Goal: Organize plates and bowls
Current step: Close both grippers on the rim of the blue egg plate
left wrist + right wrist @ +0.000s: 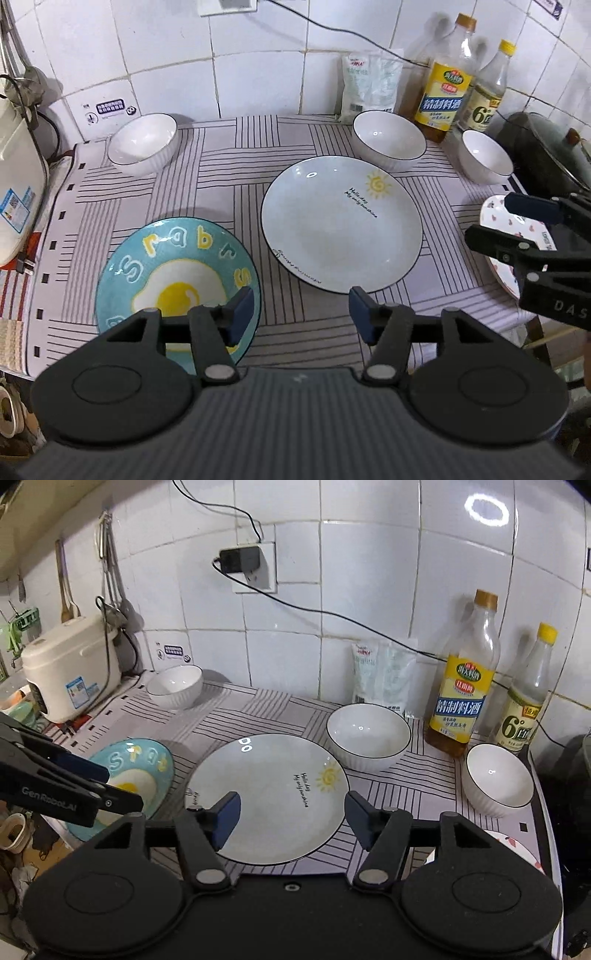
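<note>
Left wrist view: my left claw (301, 314) is spread with nothing between its pads, above the striped cloth (207, 177). At near left lies the blue egg plate (166, 258), at far left a white bowl (142, 142). The sun plate (341, 225) is centred, two bowls (388, 140) behind it. My right claw (291, 814) is spread, empty.
</note>
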